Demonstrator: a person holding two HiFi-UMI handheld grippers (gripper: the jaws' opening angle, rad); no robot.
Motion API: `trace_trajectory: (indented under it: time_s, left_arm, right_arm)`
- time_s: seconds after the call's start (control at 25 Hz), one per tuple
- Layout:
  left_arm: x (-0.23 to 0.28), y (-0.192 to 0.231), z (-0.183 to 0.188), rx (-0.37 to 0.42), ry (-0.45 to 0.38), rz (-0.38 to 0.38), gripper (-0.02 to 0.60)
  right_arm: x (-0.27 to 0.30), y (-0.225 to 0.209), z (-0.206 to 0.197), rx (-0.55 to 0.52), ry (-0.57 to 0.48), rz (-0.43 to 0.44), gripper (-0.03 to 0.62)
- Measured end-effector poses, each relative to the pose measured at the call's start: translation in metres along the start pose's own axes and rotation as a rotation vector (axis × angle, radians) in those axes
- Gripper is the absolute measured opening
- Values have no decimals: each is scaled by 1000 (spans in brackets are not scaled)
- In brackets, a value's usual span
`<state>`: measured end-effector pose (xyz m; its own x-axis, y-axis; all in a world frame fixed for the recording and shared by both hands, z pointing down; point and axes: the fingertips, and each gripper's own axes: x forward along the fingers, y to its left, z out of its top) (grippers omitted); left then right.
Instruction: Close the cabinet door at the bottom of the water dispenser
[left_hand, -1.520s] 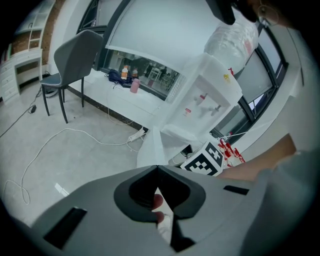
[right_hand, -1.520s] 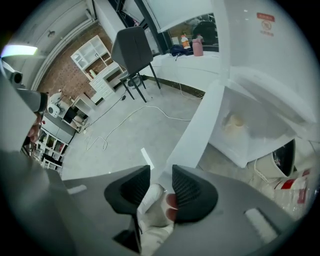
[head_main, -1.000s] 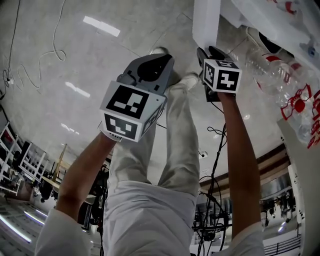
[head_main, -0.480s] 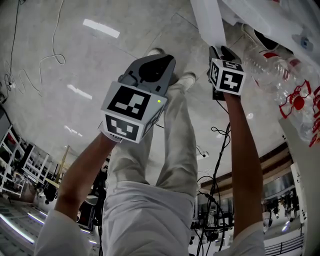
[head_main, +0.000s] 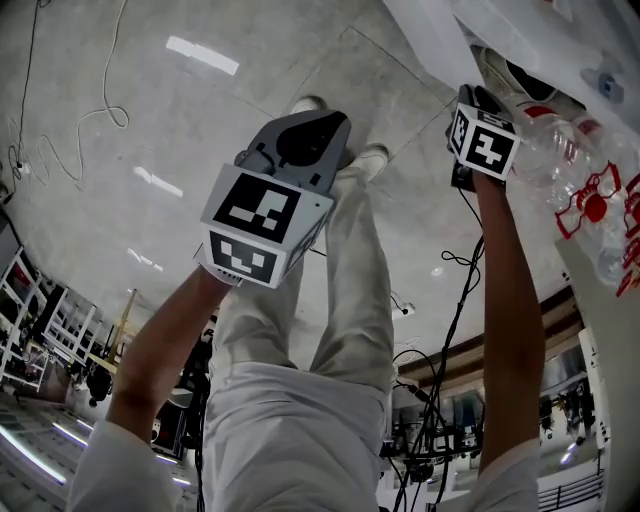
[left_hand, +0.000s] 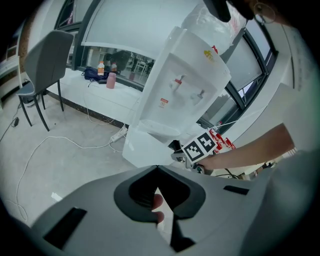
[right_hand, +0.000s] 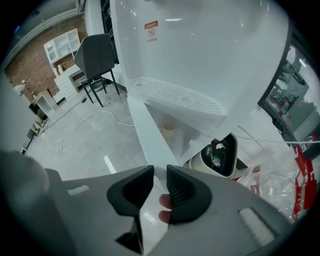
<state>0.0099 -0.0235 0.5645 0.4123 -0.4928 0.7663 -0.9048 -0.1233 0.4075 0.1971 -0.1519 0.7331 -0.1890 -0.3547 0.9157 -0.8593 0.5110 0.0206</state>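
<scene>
The white water dispenser (left_hand: 186, 82) stands with its bottom cabinet door (right_hand: 146, 131) swung partly open. In the right gripper view the door's thin edge runs down into the narrow gap of my right gripper (right_hand: 160, 174), whose jaws are closing around it. Whether the pads touch the edge does not show. From the head view the right gripper (head_main: 477, 100) sits at the door's edge (head_main: 432, 32) near the top right. My left gripper (head_main: 308, 128) hangs apart from the dispenser over the floor, its jaw tips meeting on nothing.
Inside the cabinet I see a paper cup (right_hand: 169, 127) and a white vessel with a dark opening (right_hand: 220, 154). Clear plastic bottles with red labels (head_main: 592, 190) lie at the right. A grey chair (right_hand: 98, 56) and loose cables (head_main: 82, 128) are on the floor. The person's legs (head_main: 335, 300) stand below.
The right gripper has travelled to the right, and the door's edge has swung that way with it. The left gripper has stayed put.
</scene>
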Motion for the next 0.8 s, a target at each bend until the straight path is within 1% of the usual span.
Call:
trace_trajectory:
  time_s: [0.08, 0.12, 0.2, 0.36, 0.48, 0.64, 0.8]
  left_arm:
    - [0, 1, 2, -2, -3, 4, 6]
    - [0, 1, 3, -3, -5, 7, 6]
    - [0, 1, 4, -4, -6, 10, 6]
    - [-1, 2, 6, 0, -1, 12, 7]
    - [0, 5, 8, 1, 0, 13, 6]
    - [0, 8, 9, -1, -2, 12, 6]
    - [0, 11, 9, -4, 1, 7, 6]
  right_arm:
    - [1, -9, 5, -9, 0, -33, 84]
    - [2, -14, 8, -13, -1, -54, 66]
    - [3, -23, 12, -21, -6, -97, 54]
    - [6, -46, 24, -10, -9, -186, 17]
    - [8, -59, 33, -17, 1, -248, 12]
    - [10, -70, 42, -3, -22, -268, 12]
    - [14, -80, 50, -53, -36, -306, 14]
